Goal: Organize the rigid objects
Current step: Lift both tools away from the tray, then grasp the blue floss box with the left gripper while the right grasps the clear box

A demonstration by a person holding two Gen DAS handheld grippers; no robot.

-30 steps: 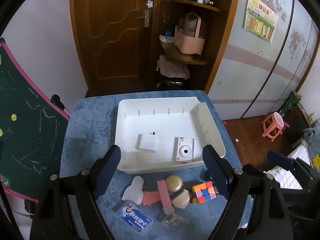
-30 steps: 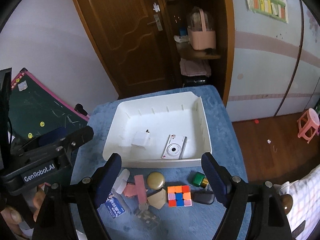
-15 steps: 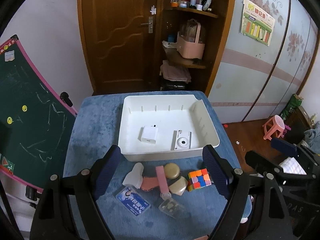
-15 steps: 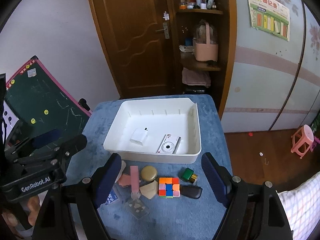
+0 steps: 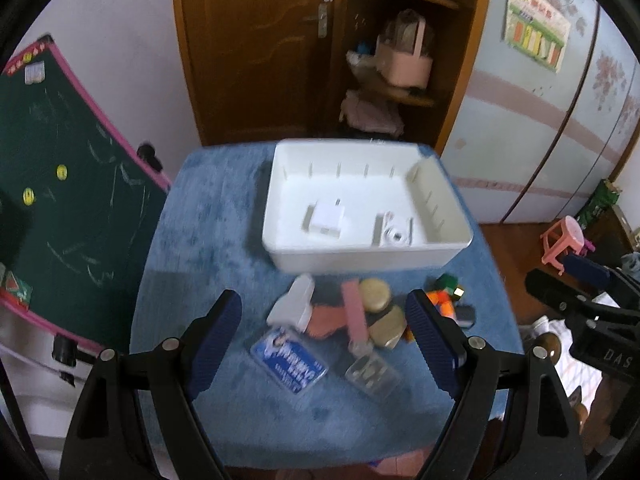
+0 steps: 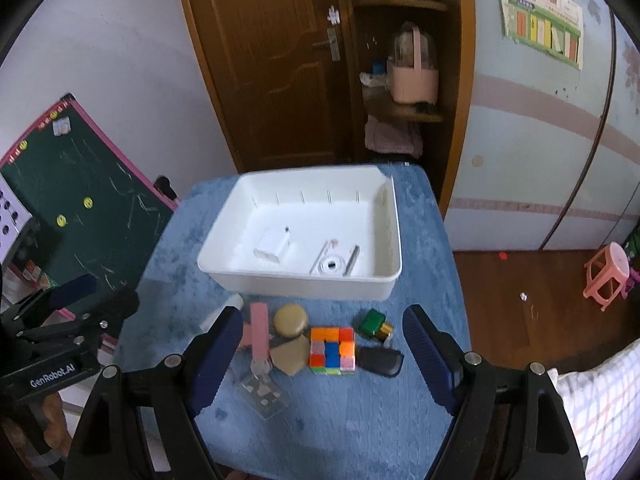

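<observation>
White bin [image 6: 372,284] already holds a charger [image 6: 272,246] and camera [image 6: 334,260]; the cube [image 6: 332,350] and other bits crowd just in front of it. Both grippers, left [image 5: 326,338] and right [image 6: 322,354], hang spread and empty. Grabbing one could easily knock its neighbours.

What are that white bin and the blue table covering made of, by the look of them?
The white bin looks like moulded plastic: smooth, slightly glossy walls with evenly spaced ribs inside. The blue covering looks like soft, plush fabric: matte, with mottled light and dark patches like brushed pile. Neither can be confirmed by sight alone.
</observation>
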